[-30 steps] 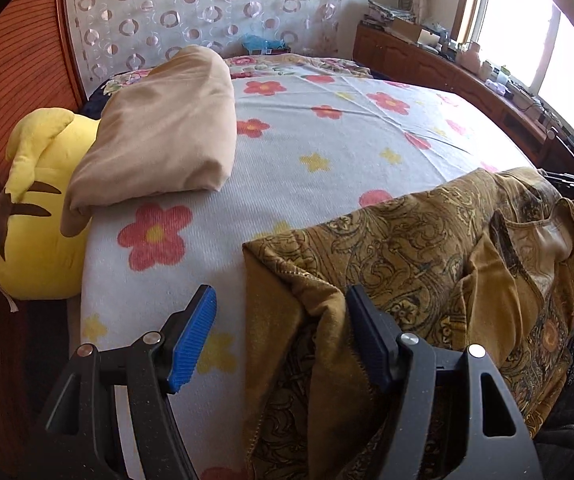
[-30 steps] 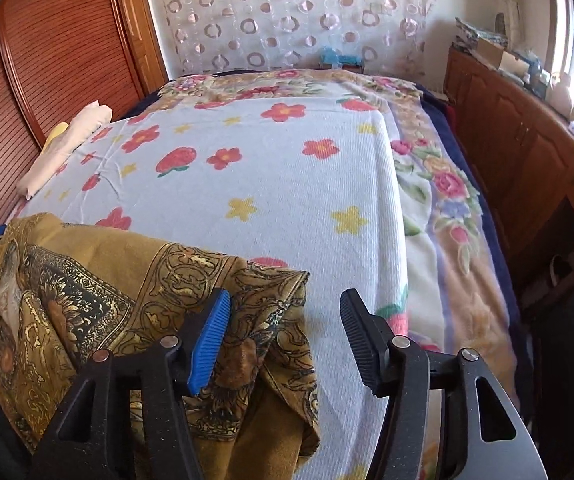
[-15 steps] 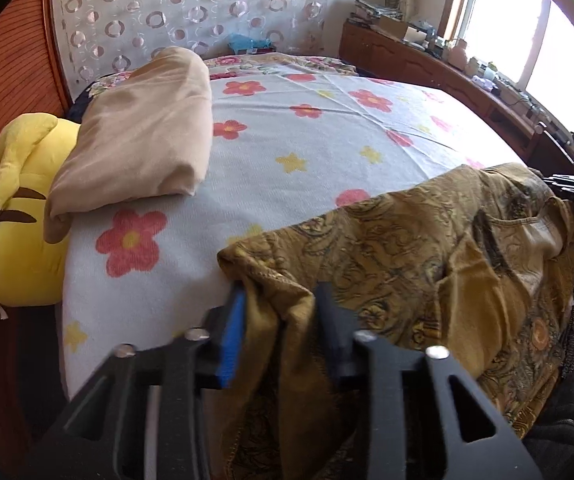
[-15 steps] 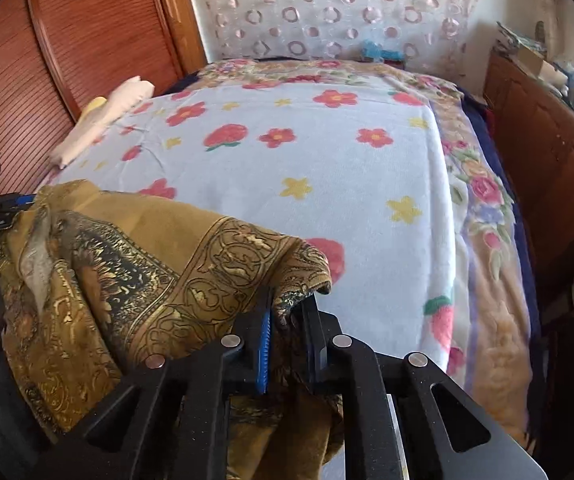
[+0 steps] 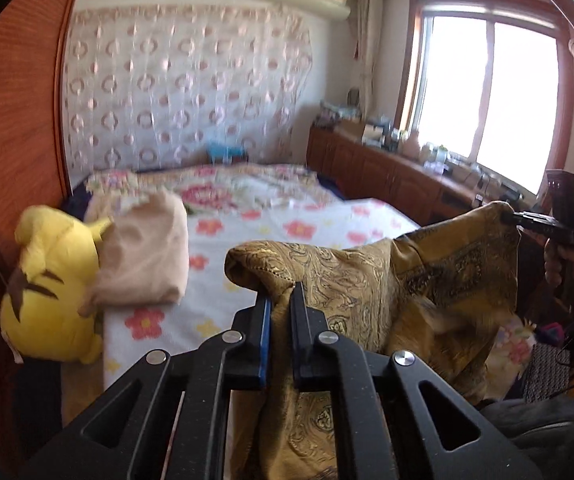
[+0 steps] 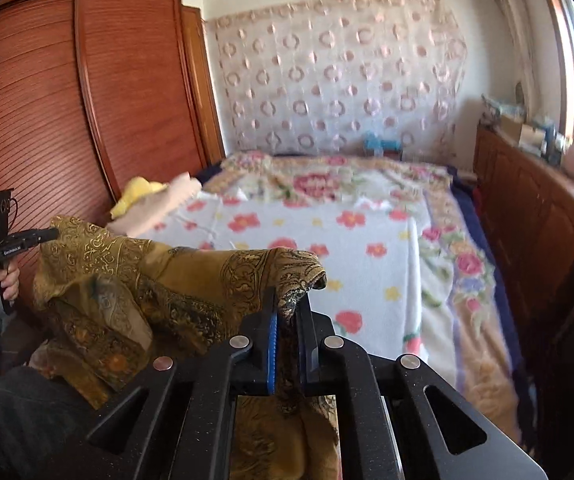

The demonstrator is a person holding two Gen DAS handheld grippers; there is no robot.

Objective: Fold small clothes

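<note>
Pinching opposite corners of the gold patterned garment [image 5: 367, 276], both claws hold it hanging between them above the near edge of the bed [image 5: 271, 224]. The left claw [image 5: 279, 308] has just been closing and now grips a bunched corner of cloth between its pads; in the left wrist view the fabric runs from there toward 3 o'clock, up to the right claw [image 5: 523, 218] and the hand [image 5: 563, 260] behind it. The right claw [image 6: 287, 312] has likewise just been closing and now squeezes the other corner, and from its own camera the cloth sags toward 9 o'clock, where the left claw [image 6: 43, 236] holds the far end.

Holding two corners apart like this looks meant to let the garment's weight pull it open, so it can be laid flat before a fold. It is not taut: the middle droops and is doubled over itself, so folding proper seems not yet begun.

At 9 o'clock in the left view a yellow plush toy [image 5: 51, 288] and a beige folded cloth [image 5: 147, 256] sit on the bed's edge, well apart from the garment, leaving the flowered blanket free for laying it down.
</note>
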